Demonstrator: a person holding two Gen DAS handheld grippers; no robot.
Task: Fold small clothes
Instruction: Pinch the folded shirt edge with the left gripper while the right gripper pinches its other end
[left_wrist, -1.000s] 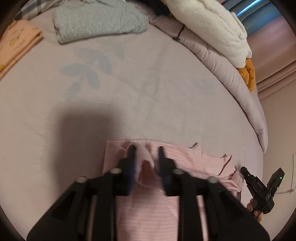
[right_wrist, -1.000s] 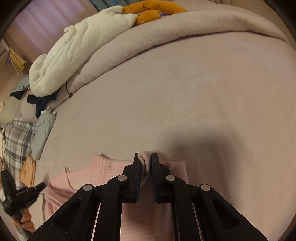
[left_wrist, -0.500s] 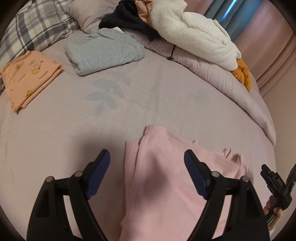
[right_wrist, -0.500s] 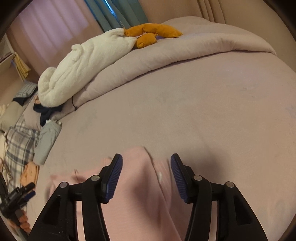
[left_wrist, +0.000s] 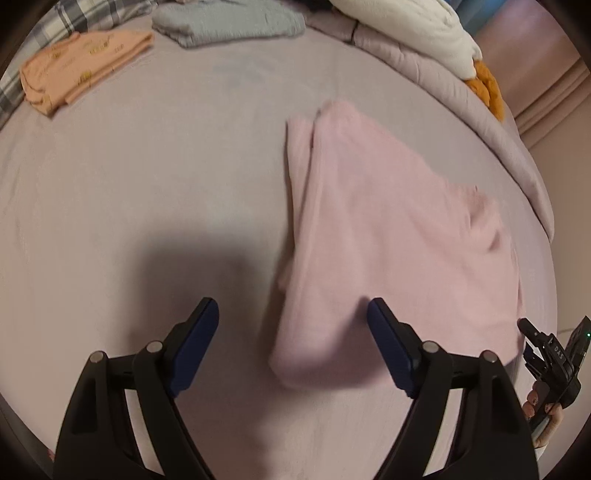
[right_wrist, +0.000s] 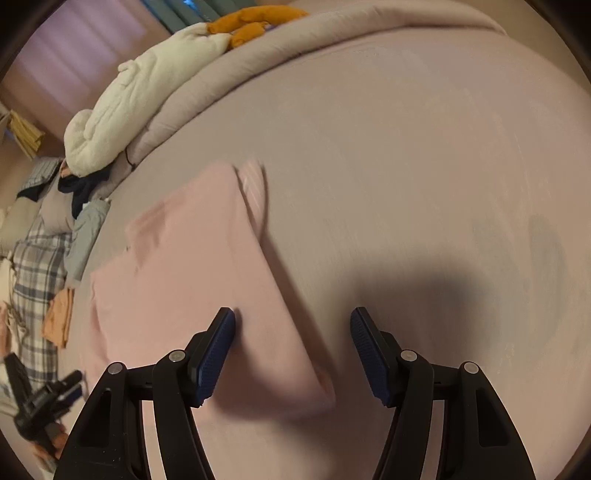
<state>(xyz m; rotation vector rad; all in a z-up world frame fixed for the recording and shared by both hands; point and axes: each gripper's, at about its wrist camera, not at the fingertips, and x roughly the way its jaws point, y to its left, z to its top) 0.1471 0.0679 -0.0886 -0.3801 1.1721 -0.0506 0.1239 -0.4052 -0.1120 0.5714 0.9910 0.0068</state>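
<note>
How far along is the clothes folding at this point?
Done: a folded orange garment and a folded grey-blue garment lie at the far side of the bed. In hand: nothing; the left gripper and right gripper have just been opening, leaving the pale pink garment folded over once. Left: probably further folds.

Left tool (left_wrist: 291, 347) angled downward, jaws apart, just closing slightly, right tool (right_wrist: 291, 354) likewise, just opening

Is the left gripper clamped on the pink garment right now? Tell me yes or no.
No: in the left wrist view the left gripper stands open, its blue pads apart and pressing nothing, while the pink garment lies loose on the bed.
</note>
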